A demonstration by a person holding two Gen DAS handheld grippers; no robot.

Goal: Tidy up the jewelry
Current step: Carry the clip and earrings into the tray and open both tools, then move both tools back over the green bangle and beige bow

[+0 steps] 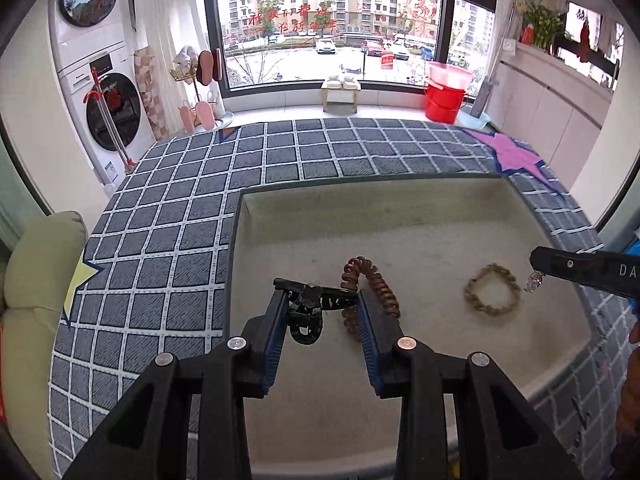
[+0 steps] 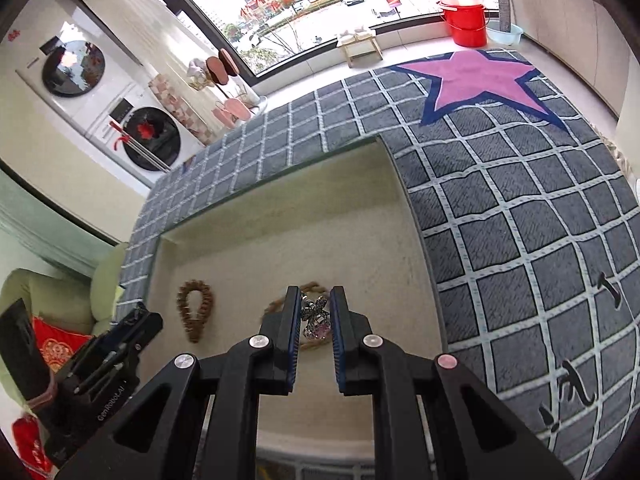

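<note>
A beige tray [image 1: 400, 216] lies on a checked rug. My left gripper [image 1: 320, 298] is shut on a black hair clip [image 1: 310, 304] and holds it above the tray's left part. A brown spiral hair tie [image 1: 368, 280] lies just right of it, and shows in the right wrist view [image 2: 195, 312]. A braided beige bracelet [image 1: 492, 290] lies further right. My right gripper [image 2: 316, 308] is shut on a sparkly silver and pink brooch [image 2: 316, 318], above the bracelet [image 2: 280, 304]. The brooch [image 1: 534, 282] hangs at the right gripper's tip in the left wrist view.
The tray [image 2: 248, 248] has raised walls. The grey checked rug [image 1: 192, 208] surrounds it, with a pink star [image 2: 476, 80]. A green cushion [image 1: 36, 264] lies at the left. Red buckets [image 1: 444, 96], a small stool [image 1: 340, 92] and washing machines [image 1: 104, 92] stand beyond the rug.
</note>
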